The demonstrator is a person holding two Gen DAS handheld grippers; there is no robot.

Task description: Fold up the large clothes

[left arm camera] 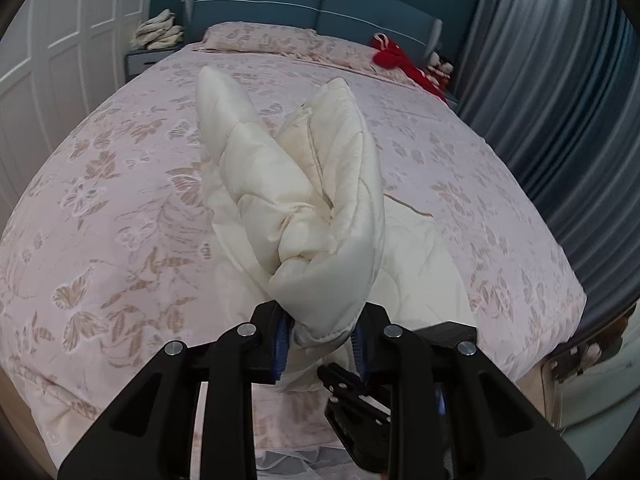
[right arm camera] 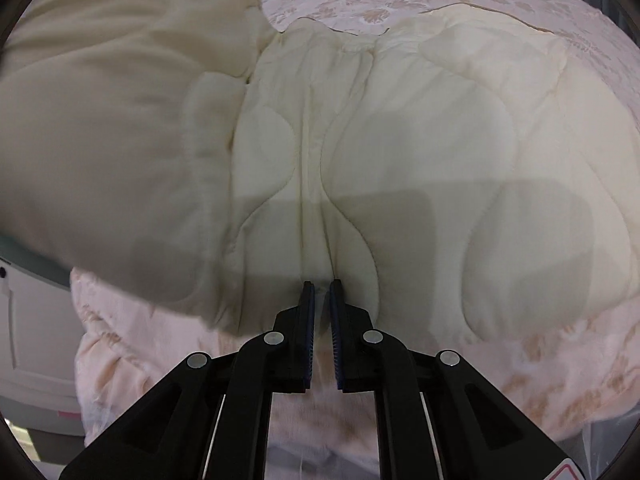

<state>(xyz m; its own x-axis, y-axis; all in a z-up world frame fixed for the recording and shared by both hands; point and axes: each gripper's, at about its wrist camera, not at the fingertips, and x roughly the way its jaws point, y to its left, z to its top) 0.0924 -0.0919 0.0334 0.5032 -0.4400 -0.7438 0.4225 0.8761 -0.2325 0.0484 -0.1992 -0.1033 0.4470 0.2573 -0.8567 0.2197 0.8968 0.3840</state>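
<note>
Quilted cream garment (left arm camera: 320, 208) bunches in the clamped left gripper (left arm camera: 322, 330); right gripper (right arm camera: 322, 300) pinches its hem, whose far folds stay hidden.

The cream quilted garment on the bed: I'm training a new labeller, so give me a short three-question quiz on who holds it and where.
1. True or false: the left gripper is shut on a bunched part of the cream quilted garment.
2. What are the right gripper fingers pinching? A) the pink floral bedspread B) a fold of the garment C) nothing
3. What colour is the item lying near the pillow?

Key: 1 true; 2 B; 3 red.
</note>
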